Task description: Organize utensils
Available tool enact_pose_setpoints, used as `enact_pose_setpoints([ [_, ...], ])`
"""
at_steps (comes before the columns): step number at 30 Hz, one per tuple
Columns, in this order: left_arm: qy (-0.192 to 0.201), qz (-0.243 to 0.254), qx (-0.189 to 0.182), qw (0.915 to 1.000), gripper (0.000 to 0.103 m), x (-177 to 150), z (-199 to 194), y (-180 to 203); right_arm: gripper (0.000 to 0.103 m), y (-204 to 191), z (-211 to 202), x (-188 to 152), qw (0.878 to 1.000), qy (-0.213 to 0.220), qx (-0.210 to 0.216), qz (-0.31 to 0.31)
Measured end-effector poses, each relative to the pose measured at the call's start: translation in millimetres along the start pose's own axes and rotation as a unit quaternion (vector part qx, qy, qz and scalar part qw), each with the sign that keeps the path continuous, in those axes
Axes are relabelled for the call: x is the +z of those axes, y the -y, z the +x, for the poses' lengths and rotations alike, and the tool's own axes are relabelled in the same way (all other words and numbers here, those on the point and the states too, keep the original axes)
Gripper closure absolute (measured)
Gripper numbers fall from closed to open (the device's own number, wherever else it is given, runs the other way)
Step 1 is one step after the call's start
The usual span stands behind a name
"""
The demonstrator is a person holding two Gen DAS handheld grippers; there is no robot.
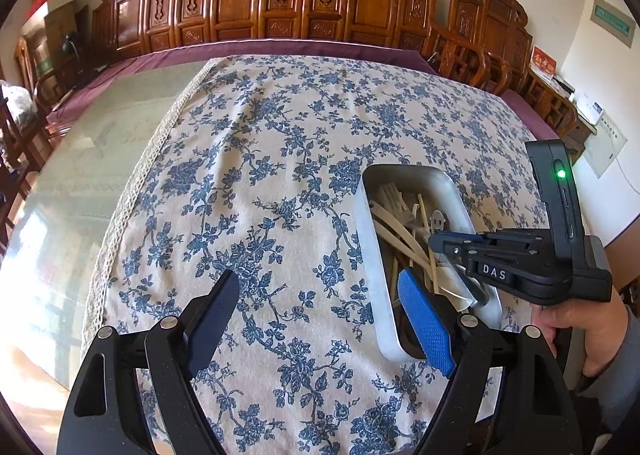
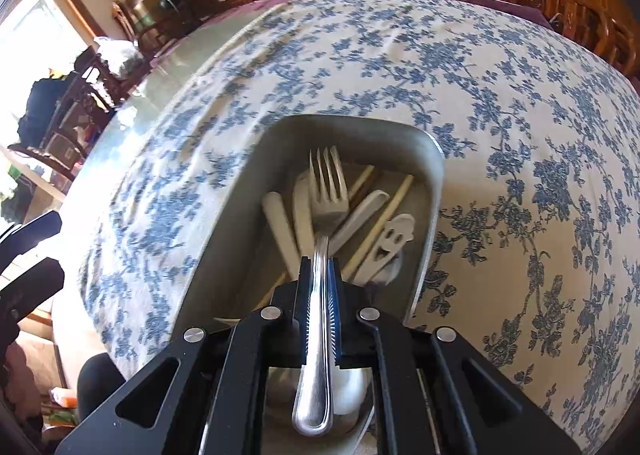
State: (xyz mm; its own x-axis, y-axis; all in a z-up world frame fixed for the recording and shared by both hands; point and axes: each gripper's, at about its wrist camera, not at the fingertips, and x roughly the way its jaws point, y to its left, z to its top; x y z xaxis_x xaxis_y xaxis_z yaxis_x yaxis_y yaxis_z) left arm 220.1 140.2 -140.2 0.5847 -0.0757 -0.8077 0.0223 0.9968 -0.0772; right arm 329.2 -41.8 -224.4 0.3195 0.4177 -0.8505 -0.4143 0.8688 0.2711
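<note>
Jaws clamped on shiny metal fork (image 2: 326,191)

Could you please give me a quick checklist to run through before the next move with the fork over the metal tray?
1. Right claw shut on fork handle: ok.
2. Fork tines pointing away, over the metal tray: ok.
3. Left claw open and empty: ok.
4. Left claw apart from the right claw: ok.
5. Fork clear of the other utensils in the tray: cannot tell.
</note>
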Motion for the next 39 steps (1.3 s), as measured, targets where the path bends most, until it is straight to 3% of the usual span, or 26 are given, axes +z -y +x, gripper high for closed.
enact_pose_setpoints([
  [7,0.005,0.004,0.003,1.0,0.025,-2.1,-10.5,6.8,0.093,-5.4,-25.5,-9.1,0.999,0.027,-0.001,-0.017],
  [13,0.016,0.014,0.002,0.9998,0.024,-4.4,-26.3,23.1,0.093,-1.7,-69.2,-28.9,0.997,0.07,-0.027,-0.029],
  [25,0.032,0.038,0.003,0.9988,0.008,-18.6,-55.8,78.0,0.036,27.4,-153.4,-86.1,0.987,0.144,-0.076,-0.013],
  [27,0.034,0.04,0.001,0.9986,0.008,-21.2,-60.6,86.3,0.017,32.6,-170.3,-96.2,0.983,0.161,-0.084,-0.009],
  [30,0.04,0.046,-0.003,0.9982,0.008,-26.4,-69.9,99.8,0.004,38.6,-192.5,-110.5,0.978,0.183,-0.1,0.001],
  [39,0.083,0.038,-0.008,0.9958,0.008,-48.6,-107.0,131.8,0.003,46.6,-248.5,-156.9,0.964,0.217,-0.149,0.014],
])
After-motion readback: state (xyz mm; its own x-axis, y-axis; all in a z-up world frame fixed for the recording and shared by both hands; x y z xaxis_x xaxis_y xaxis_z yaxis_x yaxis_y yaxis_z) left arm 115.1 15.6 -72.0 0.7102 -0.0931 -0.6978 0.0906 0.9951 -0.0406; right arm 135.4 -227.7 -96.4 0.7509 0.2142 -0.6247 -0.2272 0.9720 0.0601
